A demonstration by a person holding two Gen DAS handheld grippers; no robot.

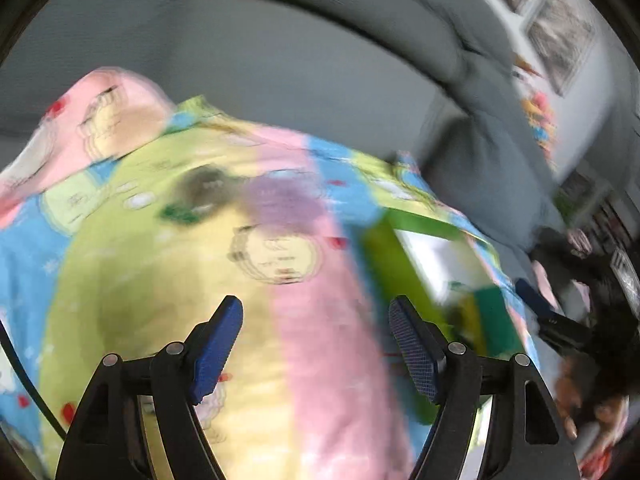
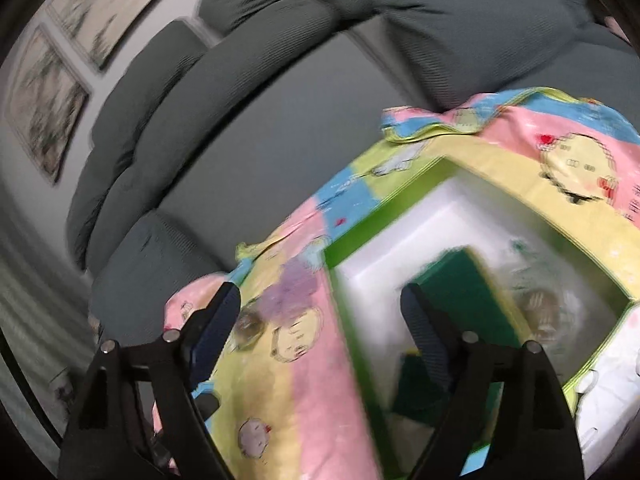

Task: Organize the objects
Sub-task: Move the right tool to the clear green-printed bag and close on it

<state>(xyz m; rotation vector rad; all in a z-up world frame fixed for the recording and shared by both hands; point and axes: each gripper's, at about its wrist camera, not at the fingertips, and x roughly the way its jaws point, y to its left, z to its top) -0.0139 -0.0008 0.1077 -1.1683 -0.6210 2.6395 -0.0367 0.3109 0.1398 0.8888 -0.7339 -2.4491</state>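
Left wrist view: the left gripper [image 1: 316,344] stands with jaws apart and nothing between them, above a pastel patchwork blanket [image 1: 192,240]. At two o'clock from it sits a green-rimmed box [image 1: 384,256], open-topped, with a dark green block [image 1: 494,316] inside; beyond, at three o'clock, the right gripper's blue pad shows. Right wrist view: the right gripper [image 2: 320,320] also gapes empty, its right finger over the box's [image 2: 340,248] near wall. Blanket edges fall away at nine o'clock onto a grey sofa [image 2: 260,120], with cushions at twelve and framed pictures [image 2: 44,108] at ten. Everything is motion-blurred.
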